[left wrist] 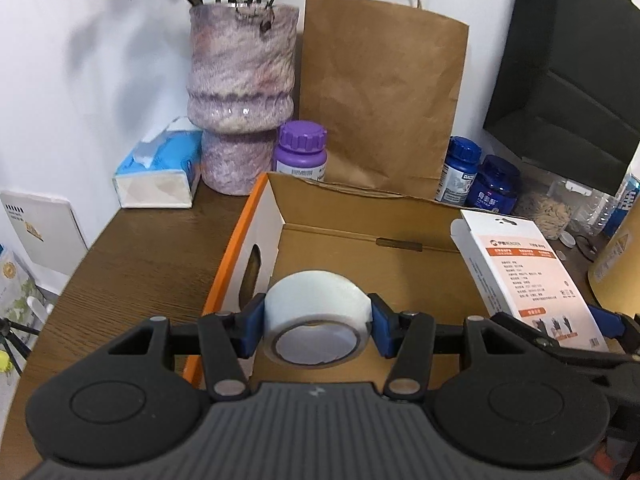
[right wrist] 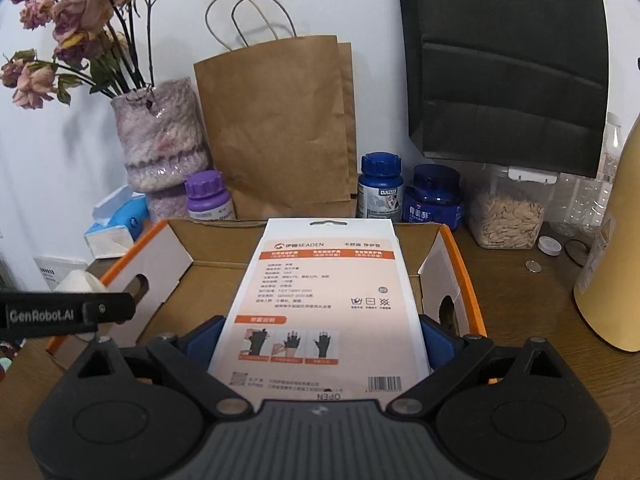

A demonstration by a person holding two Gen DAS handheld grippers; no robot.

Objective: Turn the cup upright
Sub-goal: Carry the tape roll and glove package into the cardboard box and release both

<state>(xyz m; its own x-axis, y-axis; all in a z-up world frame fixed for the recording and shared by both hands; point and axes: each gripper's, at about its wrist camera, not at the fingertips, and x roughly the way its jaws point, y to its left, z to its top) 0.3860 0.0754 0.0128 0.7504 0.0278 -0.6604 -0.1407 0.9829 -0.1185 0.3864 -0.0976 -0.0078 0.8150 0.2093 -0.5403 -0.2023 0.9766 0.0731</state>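
We see no cup, so flipping remains undone. Our left tool (left wrist: 316,324) clamps a tape roll (left wrist: 316,316); our right tool (right wrist: 320,344) clamps a glove pack (right wrist: 320,304), both over the box (right wrist: 464,280) at twelve o'clock.

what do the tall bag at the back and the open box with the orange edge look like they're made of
The bag looks like matte brown kraft paper: creased, dull faces and thin twisted cord handles. The open box appears to be corrugated cardboard: raw brown inside with fold lines, white on the turned-in flaps, and an orange printed outside. Whether that outside is glossy cannot be told.
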